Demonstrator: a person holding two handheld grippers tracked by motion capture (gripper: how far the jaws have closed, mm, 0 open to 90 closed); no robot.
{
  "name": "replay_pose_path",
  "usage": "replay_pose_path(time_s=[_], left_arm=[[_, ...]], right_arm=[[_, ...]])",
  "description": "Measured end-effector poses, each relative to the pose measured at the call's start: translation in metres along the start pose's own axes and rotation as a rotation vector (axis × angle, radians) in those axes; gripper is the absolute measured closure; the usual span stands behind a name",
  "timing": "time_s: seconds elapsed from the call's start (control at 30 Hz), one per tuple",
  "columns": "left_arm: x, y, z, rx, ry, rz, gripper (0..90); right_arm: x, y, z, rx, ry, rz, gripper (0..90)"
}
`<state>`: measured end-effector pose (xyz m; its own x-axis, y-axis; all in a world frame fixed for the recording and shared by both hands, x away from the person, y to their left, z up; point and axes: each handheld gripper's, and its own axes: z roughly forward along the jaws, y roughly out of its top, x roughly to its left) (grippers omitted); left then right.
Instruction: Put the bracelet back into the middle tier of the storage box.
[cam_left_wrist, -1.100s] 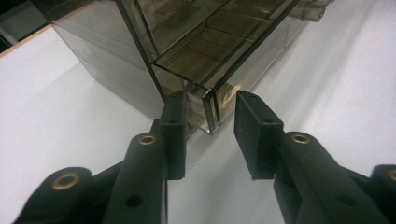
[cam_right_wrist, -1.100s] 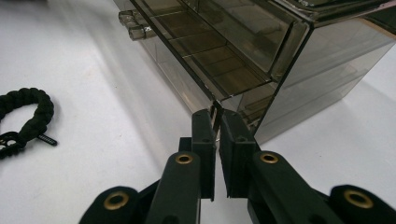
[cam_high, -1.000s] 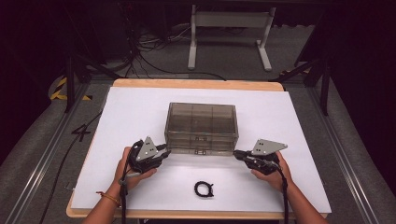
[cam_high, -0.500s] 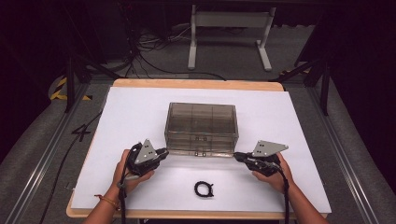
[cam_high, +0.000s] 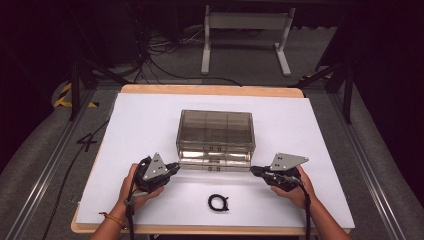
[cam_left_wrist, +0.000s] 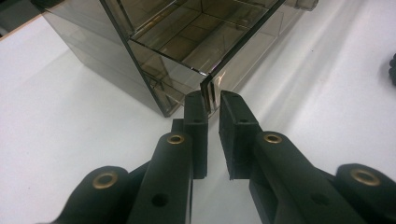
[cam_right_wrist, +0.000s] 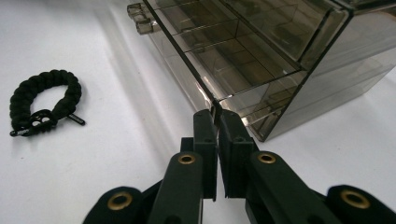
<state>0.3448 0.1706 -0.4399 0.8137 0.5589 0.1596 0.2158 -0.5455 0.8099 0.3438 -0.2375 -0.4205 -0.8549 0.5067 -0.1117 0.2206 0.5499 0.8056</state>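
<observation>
Smoky clear-plastic drawer box (cam_high: 216, 131) sits mid-table (cam_high: 135, 120); bottom drawer (cam_high: 215, 163) slightly out. Rigid, light, slick, likely brittle at its thin front edge. Left tool (cam_left_wrist: 210, 100) has just been closing on one front corner; right tool (cam_right_wrist: 217, 116) pinches the other.

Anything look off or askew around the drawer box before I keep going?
Nothing stands out. The smoky drawer box sits square on the white table, bottom drawer pulled slightly out with both grippers pinching its front corners. The black bracelet lies loose in front, clear of both.
</observation>
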Motion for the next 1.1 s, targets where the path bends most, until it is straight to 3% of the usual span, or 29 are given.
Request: replay_pose_path(time_s=[0.67,1.1], left_arm=[[-0.008,-0.003,-0.007,0.028,-0.014,0.041,82.1],[-0.012,-0.003,-0.009,0.042,-0.026,0.068,81.9]], right_arm=[[0.006,0.0,-0.004,0.032,0.057,-0.037,87.7],[0.007,0.0,-0.006,0.049,0.07,-0.05,87.7]])
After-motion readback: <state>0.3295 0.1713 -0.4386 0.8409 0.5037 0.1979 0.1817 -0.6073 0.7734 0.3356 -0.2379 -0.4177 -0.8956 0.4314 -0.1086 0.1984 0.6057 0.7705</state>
